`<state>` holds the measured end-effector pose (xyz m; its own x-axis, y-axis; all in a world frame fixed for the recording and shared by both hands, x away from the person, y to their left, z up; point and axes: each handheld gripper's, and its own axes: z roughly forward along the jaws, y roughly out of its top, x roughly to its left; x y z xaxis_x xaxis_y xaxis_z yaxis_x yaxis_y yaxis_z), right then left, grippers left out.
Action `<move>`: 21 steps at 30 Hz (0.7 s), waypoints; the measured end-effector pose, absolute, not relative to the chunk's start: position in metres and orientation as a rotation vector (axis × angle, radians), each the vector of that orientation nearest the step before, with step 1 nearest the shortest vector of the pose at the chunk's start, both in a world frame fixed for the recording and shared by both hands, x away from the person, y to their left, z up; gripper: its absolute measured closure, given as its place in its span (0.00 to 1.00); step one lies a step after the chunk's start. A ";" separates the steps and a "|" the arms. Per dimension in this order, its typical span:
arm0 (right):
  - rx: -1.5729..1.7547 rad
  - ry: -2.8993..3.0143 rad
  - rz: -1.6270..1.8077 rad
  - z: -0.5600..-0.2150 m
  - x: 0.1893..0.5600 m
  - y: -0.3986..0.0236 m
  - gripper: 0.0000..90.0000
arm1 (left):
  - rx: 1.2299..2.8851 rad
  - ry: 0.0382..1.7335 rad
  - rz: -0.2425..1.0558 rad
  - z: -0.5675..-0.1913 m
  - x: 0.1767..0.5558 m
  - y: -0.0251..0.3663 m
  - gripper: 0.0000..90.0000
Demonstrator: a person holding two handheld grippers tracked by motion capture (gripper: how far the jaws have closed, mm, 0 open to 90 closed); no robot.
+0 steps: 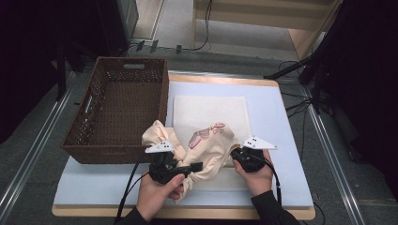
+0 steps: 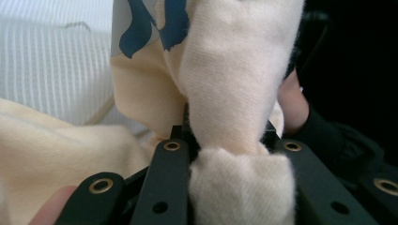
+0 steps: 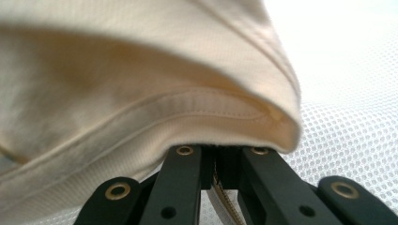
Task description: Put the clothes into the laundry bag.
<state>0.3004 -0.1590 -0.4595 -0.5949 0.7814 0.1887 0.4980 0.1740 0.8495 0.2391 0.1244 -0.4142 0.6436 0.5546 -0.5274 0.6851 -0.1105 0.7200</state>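
We have the cream garment point(image 1: 206, 150) bunched above the bench point(image 1: 281, 140), both the left tool point(image 1: 195, 167) and right tool point(image 1: 233, 154) clenched on it, one cloth point(image 1: 211, 110) already folded, the basket point(image 1: 117, 110) still empty.

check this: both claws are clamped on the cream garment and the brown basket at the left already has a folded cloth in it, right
Not quite. The high view shows the basket with nothing in it; the folded cloth lies on the table beside it. The rest holds: the left claw and right claw are both clamped on the cream garment.
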 end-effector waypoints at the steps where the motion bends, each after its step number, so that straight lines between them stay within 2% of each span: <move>1: 1.220 2.164 1.386 -0.460 0.301 -0.159 0.98 | 1.795 1.002 -0.145 -0.419 0.234 0.123 0.83; 7: 1.218 2.170 1.379 -0.460 0.301 -0.157 0.98 | 1.854 1.037 -0.157 -0.455 0.214 0.111 0.83; 14: 1.220 2.161 1.418 -0.458 0.301 -0.157 0.98 | 1.923 1.044 -0.153 -0.471 0.198 0.092 0.82; 21: 1.208 2.158 1.432 -0.456 0.299 -0.157 0.98 | 1.974 0.991 0.029 -0.455 0.194 0.082 0.71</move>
<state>0.2992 -0.1573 -0.4556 -0.6099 0.7659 0.2035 0.4853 0.1580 0.8599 0.1942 0.0816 -0.4554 0.6787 0.6502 -0.3415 0.6289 -0.2745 0.7274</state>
